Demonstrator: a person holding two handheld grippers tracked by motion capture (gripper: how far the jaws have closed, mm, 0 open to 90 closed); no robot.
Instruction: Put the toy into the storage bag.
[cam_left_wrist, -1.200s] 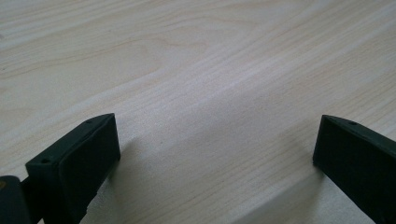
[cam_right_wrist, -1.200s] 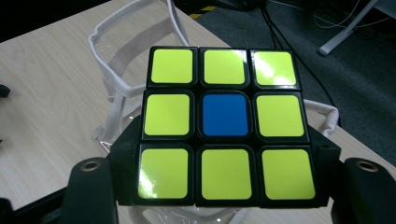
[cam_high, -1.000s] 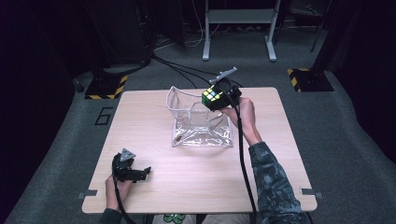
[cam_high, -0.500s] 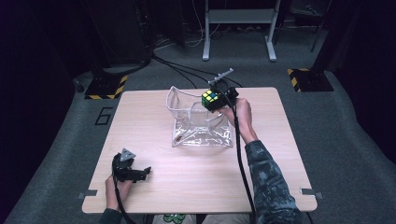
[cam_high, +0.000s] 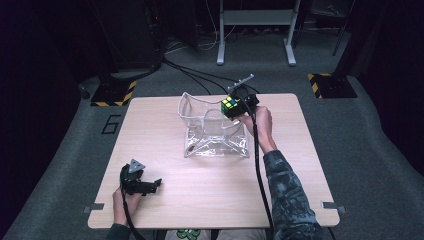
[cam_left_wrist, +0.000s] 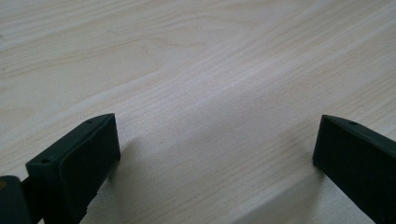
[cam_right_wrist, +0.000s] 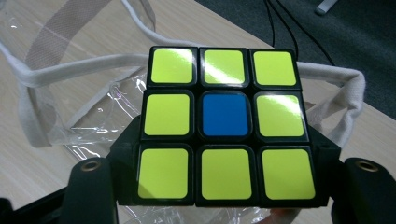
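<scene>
The right gripper (cam_high: 235, 103) is pinching a puzzle cube (cam_high: 230, 106) between its two jaws and is holding it in the air above the far right part of a clear plastic bag (cam_high: 215, 145). In the right gripper view, the cube (cam_right_wrist: 223, 126) is facing the camera with a face of eight yellow-green squares around one blue centre square, and the black jaws are pressing against its lower left and lower right sides. The right hand (cam_high: 257, 122) is gripping the tool from behind, and the cable is trailing back along the patterned sleeve toward the near edge of the counter (cam_high: 300, 165).

The bag is lying open near the middle of the far half of the counter, with its pale fabric-trimmed rim (cam_right_wrist: 93, 65) standing up around the opening and its transparent base resting flat on the wood. The cube is hanging over this rim, close to the far edge of the counter; whether it is touching the bag cannot be told.

The left gripper (cam_high: 140, 182) is resting near the near left corner of the counter, well apart from the bag, with the left hand (cam_high: 122, 200) behind it. In the left gripper view, its jaws are standing spread wide with bare wood (cam_left_wrist: 210, 93) between them, and they are holding nothing.
</scene>
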